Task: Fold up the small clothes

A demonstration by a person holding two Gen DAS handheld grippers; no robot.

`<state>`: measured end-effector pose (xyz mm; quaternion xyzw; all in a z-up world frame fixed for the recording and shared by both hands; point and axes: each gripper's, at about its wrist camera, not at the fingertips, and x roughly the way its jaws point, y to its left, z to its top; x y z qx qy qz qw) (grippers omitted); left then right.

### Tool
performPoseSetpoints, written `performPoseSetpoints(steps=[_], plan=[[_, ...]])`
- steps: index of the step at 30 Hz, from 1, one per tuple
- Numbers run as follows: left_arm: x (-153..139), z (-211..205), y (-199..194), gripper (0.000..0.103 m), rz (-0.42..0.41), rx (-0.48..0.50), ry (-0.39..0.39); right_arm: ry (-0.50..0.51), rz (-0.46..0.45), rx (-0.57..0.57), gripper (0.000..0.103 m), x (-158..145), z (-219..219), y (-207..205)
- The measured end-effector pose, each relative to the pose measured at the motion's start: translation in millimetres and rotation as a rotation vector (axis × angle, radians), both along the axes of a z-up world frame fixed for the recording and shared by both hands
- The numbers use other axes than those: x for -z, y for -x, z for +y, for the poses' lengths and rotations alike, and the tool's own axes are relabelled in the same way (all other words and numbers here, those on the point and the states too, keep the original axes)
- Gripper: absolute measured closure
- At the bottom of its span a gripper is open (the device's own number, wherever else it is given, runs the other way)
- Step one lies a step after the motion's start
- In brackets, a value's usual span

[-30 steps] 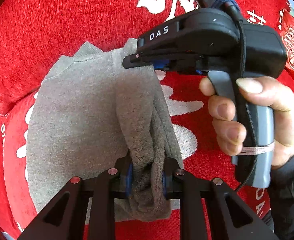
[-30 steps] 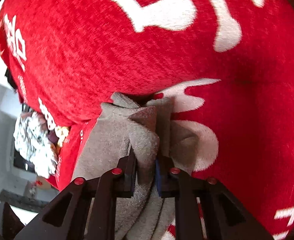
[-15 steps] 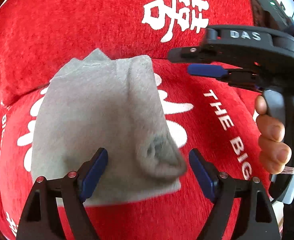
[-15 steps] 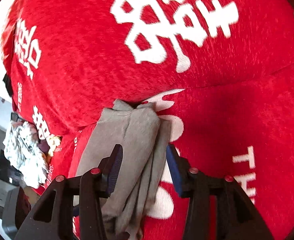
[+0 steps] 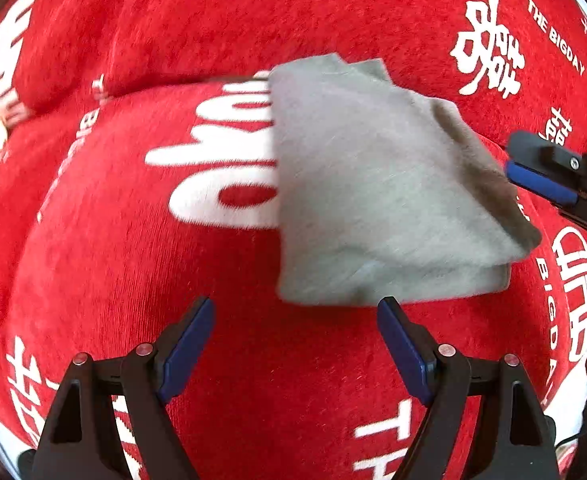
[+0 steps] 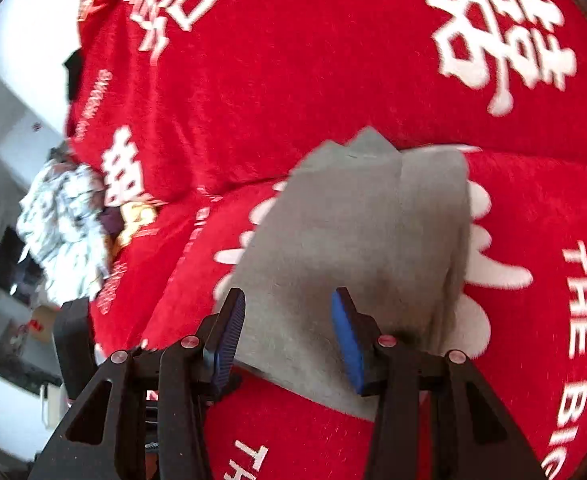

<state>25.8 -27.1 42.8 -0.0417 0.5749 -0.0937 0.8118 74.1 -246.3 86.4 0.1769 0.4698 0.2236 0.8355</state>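
Left wrist view shows the grey garment (image 5: 377, 200) lying folded into a compact, roughly rectangular packet on the red printed blanket (image 5: 133, 280), ahead of the left gripper (image 5: 295, 344) and offset to its right, with bare blanket directly between the spread jaws, which hold nothing. The packet's near edge sits just beyond the right-hand pad, not touching it. Its long axis appears to run away from the camera toward the crease where the blanket rises, though fisheye distortion and motion blur make that uncertain. At the right edge of this view a blue-padded finger of the right gripper (image 5: 541, 178) sits just beside the packet's thicker, layered side. From the right wrist view, the right gripper (image 6: 287, 336) is open too, empty, and hovers directly over the near end of the garment (image 6: 353, 240). So the right hand is the nearer one and better lined up; the left would have to shift rightward to meet the cloth.
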Motion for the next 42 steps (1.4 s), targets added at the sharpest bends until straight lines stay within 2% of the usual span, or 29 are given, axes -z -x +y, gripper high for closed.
performPoseSetpoints(steps=[1, 3, 5, 7, 8, 9, 10, 11, 13, 15, 17, 18, 20, 22, 24, 27, 29, 31, 33, 37, 40, 42], plan=[[2.0, 1.3, 1.3, 0.019, -0.001, 0.001, -0.003, 0.036, -0.016, 0.036, 0.054, -0.1, -0.5, 4.5], [7.2, -1.2, 1.2, 0.019, -0.002, 0.016, 0.000, 0.125, -0.051, 0.114, 0.043, 0.1, -2.1, 17.5], [10.5, -5.4, -4.5, 0.019, -0.014, 0.003, -0.012, 0.160, -0.074, 0.149, 0.043, 4.4, -3.1, 29.3], [15.8, -0.9, -13.5, 0.019, -0.014, -0.032, -0.020, 0.209, -0.047, 0.133, 0.043, 17.3, 1.6, 33.6], [19.2, 3.2, -17.3, 0.019, -0.002, -0.059, -0.003, 0.249, -0.033, 0.127, 0.051, 22.9, 3.0, 33.4], [20.6, 8.5, -20.1, 0.019, 0.006, -0.076, 0.027, 0.286, -0.025, 0.119, 0.072, 30.7, 5.2, 32.3], [19.2, 15.4, -20.8, 0.019, 0.001, -0.097, 0.061, 0.282, -0.009, 0.103, 0.083, 36.0, 7.9, 29.8], [17.7, 18.4, -20.7, 0.019, -0.005, -0.105, 0.069, 0.262, 0.012, 0.091, 0.091, 39.7, 8.3, 27.4], [15.8, 28.0, -19.8, 0.019, -0.027, -0.129, 0.073, 0.216, 0.007, 0.094, 0.094, 38.2, 2.0, 29.5], [22.3, 39.7, -21.9, 0.019, 0.001, -0.168, 0.086, 0.171, -0.011, 0.097, 0.096, 31.9, -6.0, 35.6], [23.4, 47.7, -19.0, 0.019, -0.009, -0.172, 0.114, 0.135, -0.007, 0.128, 0.096, 33.5, -17.4, 42.7], [22.1, 46.3, -16.1, 0.019, -0.008, -0.163, 0.097, 0.093, 0.020, 0.143, 0.096, 40.8, -26.1, 45.4], [18.6, 37.5, -11.0, 0.019, -0.008, -0.121, 0.051, 0.085, 0.054, 0.145, 0.096, 58.4, -32.6, 49.3], [10.5, 35.9, -4.1, 0.019, -0.017, -0.084, 0.054, 0.048, 0.054, 0.147, 0.095, 61.7, -34.8, 53.6], [-3.2, 39.6, 5.0, 0.019, -0.038, -0.052, 0.067, 0.014, 0.047, 0.163, 0.089, 53.3, -42.8, 57.6], [-30.8, 44.5, 10.1, 0.019, -0.094, -0.017, 0.076, 0.046, -0.033, 0.173, 0.087, 28.7, -51.1, 63.7], [-41.9, 43.3, -1.0, 0.019, -0.113, -0.024, 0.086, 0.056, -0.107, 0.172, 0.086, 8.4, -52.2, 62.3], [-46.7, 33.5, -20.5, 0.019, -0.112, -0.023, 0.097, 0.042, -0.143, 0.138, 0.077, -4.4, -43.6, 49.1], [-42.6, 15.5, -42.9, 0.019, -0.098, -0.008, 0.086, 0.012, -0.124, 0.086, 0.042, -2.7, -29.7, 26.1], [-15.3, -12.2, -75.8, 0.019, -0.024, 0.004, 0.067, 0.056, -0.052, 0.075, 0.040, 24.5, -19.7, -13.6], [1.4, -14.5, -91.4, 0.018, 0.005, -0.020, 0.083, -0.004, -0.005, 0.092, 0.041, 45.4, -29.8, -33.5], [11.1, -11.1, -99.0, 0.002, 0.031, -0.036, 0.092, -0.036, 0.012, 0.099, 0.041, 55.1, -40.7, -43.4]])
